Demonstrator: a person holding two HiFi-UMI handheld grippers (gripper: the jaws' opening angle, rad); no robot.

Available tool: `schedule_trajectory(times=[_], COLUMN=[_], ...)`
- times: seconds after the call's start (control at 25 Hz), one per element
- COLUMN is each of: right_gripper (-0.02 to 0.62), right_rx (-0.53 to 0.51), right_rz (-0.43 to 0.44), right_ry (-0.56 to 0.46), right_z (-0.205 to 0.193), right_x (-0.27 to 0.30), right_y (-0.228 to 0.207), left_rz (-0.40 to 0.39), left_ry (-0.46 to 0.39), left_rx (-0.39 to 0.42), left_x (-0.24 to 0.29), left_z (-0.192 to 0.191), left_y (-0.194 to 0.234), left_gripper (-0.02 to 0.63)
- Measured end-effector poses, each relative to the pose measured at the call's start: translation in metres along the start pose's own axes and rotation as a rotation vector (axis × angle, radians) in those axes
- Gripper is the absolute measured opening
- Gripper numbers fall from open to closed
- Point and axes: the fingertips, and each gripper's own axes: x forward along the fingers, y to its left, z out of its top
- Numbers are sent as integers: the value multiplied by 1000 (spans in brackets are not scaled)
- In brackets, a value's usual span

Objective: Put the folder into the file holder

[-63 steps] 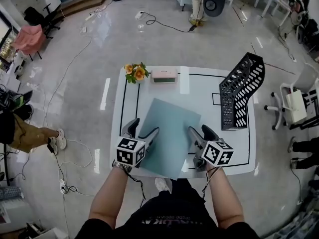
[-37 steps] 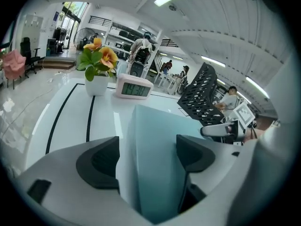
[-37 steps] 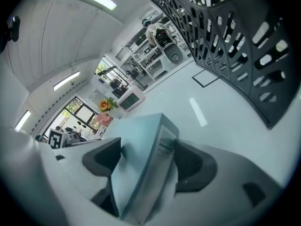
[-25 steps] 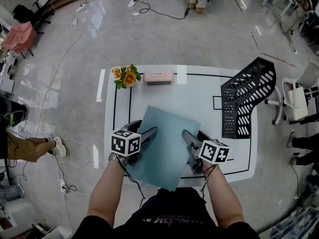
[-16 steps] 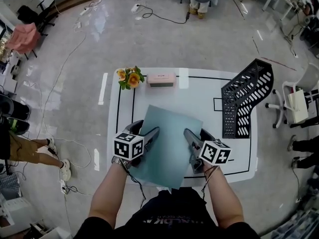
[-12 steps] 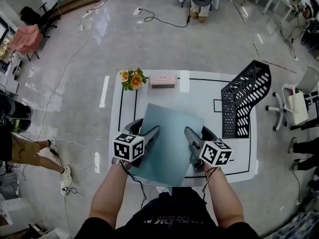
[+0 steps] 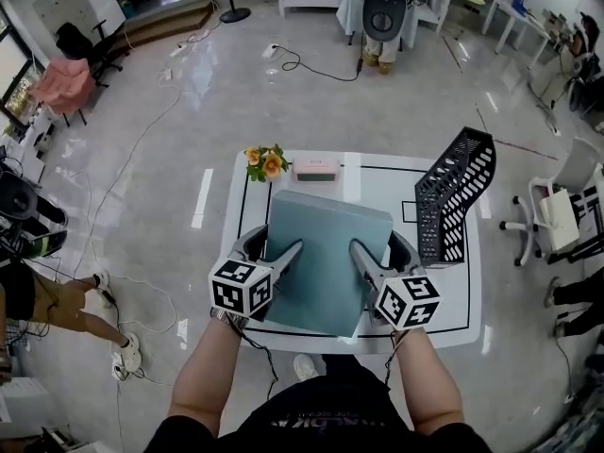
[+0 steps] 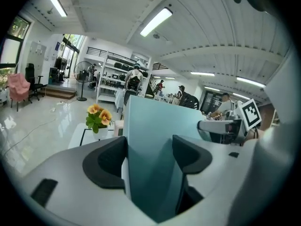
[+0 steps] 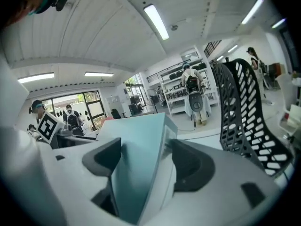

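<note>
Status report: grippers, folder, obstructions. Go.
Left gripper and right gripper both shut on teal folder. Folder held up, tilted. Black mesh file holder at right, nothing between.

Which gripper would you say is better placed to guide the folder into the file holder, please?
Probably the right gripper: both grip the folder, but it holds the edge nearest the file holder. The left gripper holds the far edge.

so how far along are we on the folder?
Done: the left gripper and right gripper are clamped on the folder at its side edges, holding it tilted above the table. In hand: the carry. Left: the black mesh file holder at the table's right has no folder in it yet.
</note>
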Motion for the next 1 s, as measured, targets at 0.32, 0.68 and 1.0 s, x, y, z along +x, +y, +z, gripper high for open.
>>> schedule_trajectory(times=[0.32,0.68,1.0], right_gripper=[336,336,336], right_rx=[-167,-290,-331], right_rz=[9,25,35], right_ry=[-120,-209,-232], right_z=[25,26,14], right_x=[-36,-74,-102], right_y=[43,86,112], left_rz=[29,75,92], left_ry=[-90,-165,-198], left_rx=[74,138,155], left_x=[-49,-100,-136], left_z=[13,6,-12], left_y=[-16,-31,-42], left_gripper=[316,316,316])
